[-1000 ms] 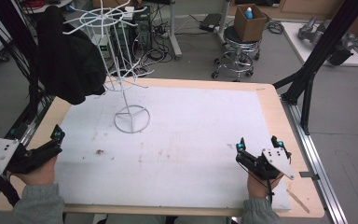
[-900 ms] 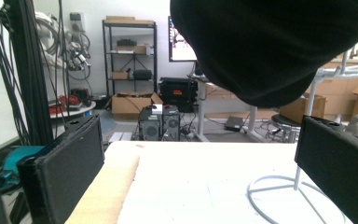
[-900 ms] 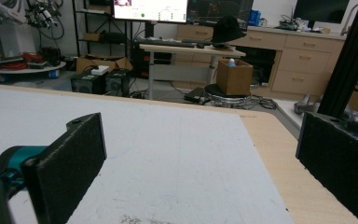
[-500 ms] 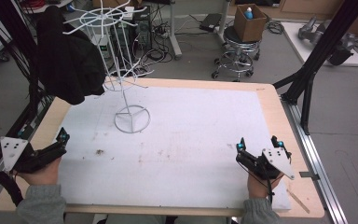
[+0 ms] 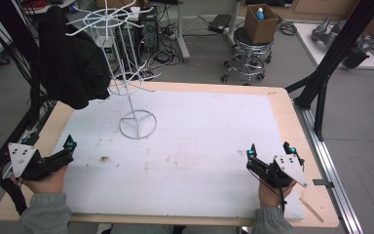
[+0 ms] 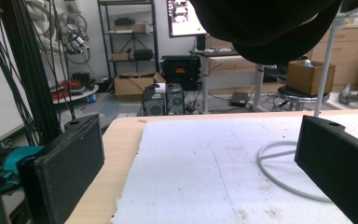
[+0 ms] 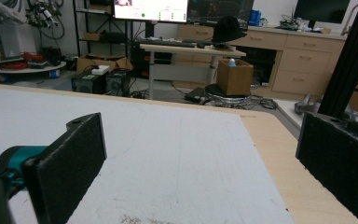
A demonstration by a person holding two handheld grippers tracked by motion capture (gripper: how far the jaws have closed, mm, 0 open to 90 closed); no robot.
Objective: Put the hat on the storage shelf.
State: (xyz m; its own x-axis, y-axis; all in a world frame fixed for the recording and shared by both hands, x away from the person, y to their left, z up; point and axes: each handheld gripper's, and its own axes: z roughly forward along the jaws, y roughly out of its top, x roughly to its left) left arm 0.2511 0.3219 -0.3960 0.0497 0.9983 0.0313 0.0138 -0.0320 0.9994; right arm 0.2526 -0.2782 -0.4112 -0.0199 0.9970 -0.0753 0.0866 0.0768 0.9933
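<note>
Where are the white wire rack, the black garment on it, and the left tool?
white wire rack (image 5: 138, 124), high view, on its ring base.
black garment (image 5: 70, 73), high view, mid-cloth, hanging from the rack.
left tool (image 5: 69, 148), high view, between its open fingertips.

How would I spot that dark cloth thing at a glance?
Start at the white mat on the table, then find the white wire rack at its far left. The black garment hangs from the rack's left side, the one soft dark thing among thin white wires.

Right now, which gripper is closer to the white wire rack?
The left gripper. It sits at the table's left edge, the side where the white wire rack stands; the right gripper is across the mat.
</note>
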